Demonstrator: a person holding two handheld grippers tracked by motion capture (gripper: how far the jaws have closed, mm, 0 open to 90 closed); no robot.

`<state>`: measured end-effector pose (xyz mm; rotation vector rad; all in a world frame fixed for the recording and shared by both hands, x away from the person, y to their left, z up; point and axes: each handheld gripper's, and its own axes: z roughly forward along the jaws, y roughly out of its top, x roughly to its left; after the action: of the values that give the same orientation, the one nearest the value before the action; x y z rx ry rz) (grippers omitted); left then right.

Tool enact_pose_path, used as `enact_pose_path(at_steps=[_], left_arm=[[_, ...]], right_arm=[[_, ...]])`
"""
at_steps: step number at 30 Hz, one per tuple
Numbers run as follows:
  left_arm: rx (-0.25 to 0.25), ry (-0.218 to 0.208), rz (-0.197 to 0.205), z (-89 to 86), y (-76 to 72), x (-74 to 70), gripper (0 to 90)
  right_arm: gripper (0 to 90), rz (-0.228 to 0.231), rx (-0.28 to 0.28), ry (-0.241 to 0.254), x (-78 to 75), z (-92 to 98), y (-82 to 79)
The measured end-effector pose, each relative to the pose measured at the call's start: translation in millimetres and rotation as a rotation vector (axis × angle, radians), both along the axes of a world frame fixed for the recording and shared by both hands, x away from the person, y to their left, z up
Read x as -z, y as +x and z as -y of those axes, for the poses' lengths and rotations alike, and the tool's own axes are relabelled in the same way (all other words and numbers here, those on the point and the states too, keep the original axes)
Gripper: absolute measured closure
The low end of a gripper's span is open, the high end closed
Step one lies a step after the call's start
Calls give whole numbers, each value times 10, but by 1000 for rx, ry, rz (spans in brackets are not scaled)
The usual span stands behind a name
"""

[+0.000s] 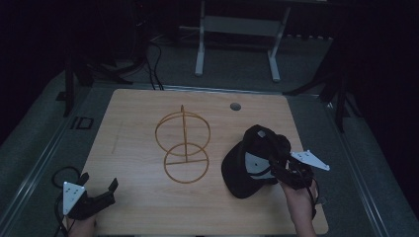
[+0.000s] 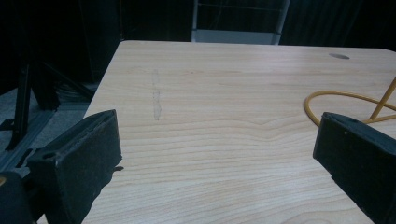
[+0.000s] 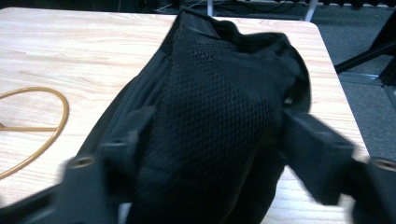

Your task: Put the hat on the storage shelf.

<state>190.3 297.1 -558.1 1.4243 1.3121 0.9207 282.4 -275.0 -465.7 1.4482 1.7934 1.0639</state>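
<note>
The surface [image 2: 224,140] is light wood, or a wood-look laminate, with a clear wavy grain and a smooth matt finish; there's a faint dull smudge on it in the left gripper view. The cap [image 3: 210,112] is black cloth, with a coarse open mesh weave on the crown and smoother fabric toward the edge. The wire stand [image 1: 184,145] looks like thin metal rod with a golden-yellow coating and a slight sheen. The left tongs [image 2: 219,158] have matt black pads, rubbery-looking and a bit rough and chipped along the edges.
</note>
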Motion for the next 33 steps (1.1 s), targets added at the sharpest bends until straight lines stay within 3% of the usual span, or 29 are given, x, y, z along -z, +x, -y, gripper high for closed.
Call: enact_pose_path(at_steps=[5,13,16,23,29,33], left_arm=[[-2,-6,1,-5,-1,-1,15],[1,-16,3,-1,4,2,15],[5,-22,3,1,7,3,15],[18,-47,6,-9,4,-1,15],[46,-44,-33,32,23,7,15],[85,-58,-16,108,19,-20,30]], right_arm=[[504,-7,18,3,6,41,24],[761,11,51,-63,20,80,42],[856,15,66,-51,23,90,62],[872,40,92,-18,1,88,93],[874,95,71,-20,-233,31,115],[875,132,54,-14,-410,4,103]])
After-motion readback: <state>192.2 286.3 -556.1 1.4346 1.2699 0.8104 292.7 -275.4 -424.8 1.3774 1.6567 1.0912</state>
